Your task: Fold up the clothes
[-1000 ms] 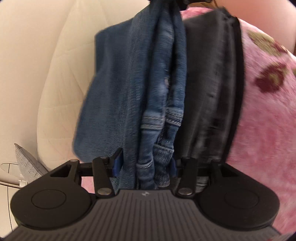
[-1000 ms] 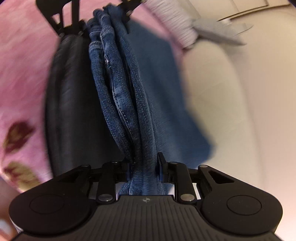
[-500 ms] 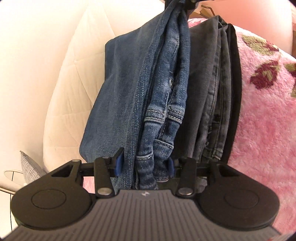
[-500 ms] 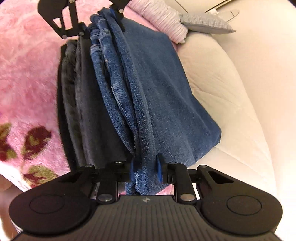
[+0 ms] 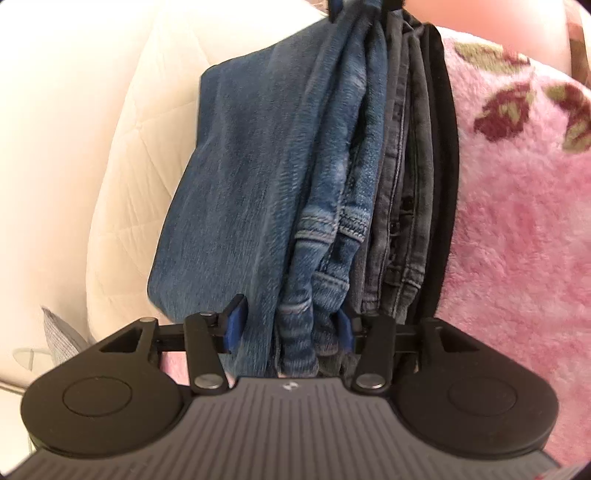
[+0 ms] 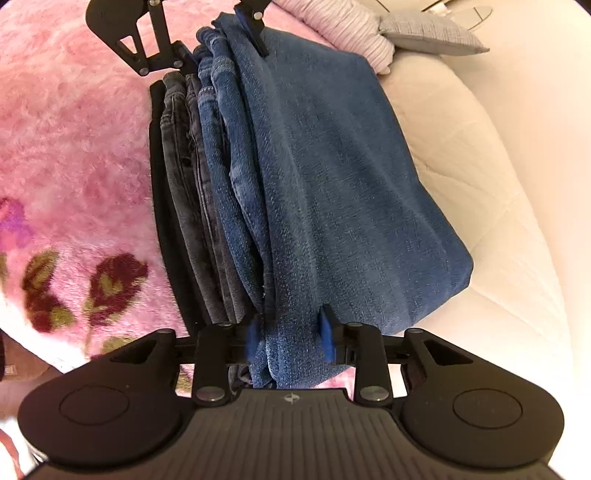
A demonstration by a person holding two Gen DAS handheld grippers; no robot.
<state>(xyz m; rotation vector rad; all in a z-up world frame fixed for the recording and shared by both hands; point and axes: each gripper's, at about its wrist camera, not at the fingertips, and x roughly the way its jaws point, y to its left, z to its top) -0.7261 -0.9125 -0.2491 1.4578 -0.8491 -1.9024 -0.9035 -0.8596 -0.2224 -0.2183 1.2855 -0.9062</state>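
Observation:
Folded blue jeans (image 5: pixel 266 184) (image 6: pixel 332 184) lie stretched between my two grippers, resting beside and partly over a stack of folded grey jeans (image 5: pixel 402 221) (image 6: pixel 184 177) and a black garment (image 6: pixel 159 184). My left gripper (image 5: pixel 290 326) holds one end of the blue jeans, bunched hems filling the gap between its blue pads; its jaws are opening. It also shows at the top of the right wrist view (image 6: pixel 221 44). My right gripper (image 6: pixel 290 338) has the opposite end between its pads, with denim touching both; its jaws are opening too.
The clothes sit on a pink fleece blanket with dark red flowers (image 5: pixel 517 221) (image 6: pixel 74 147). A cream quilted sofa cushion (image 5: pixel 140 147) (image 6: pixel 480 184) runs along the other side. A pink striped garment (image 6: pixel 351 33) and a grey pillow (image 6: pixel 428 31) lie beyond the jeans.
The pads of both grippers stand wider apart than before. The blue jeans have settled lower and flatter against the grey stack, and the motion blur is gone.

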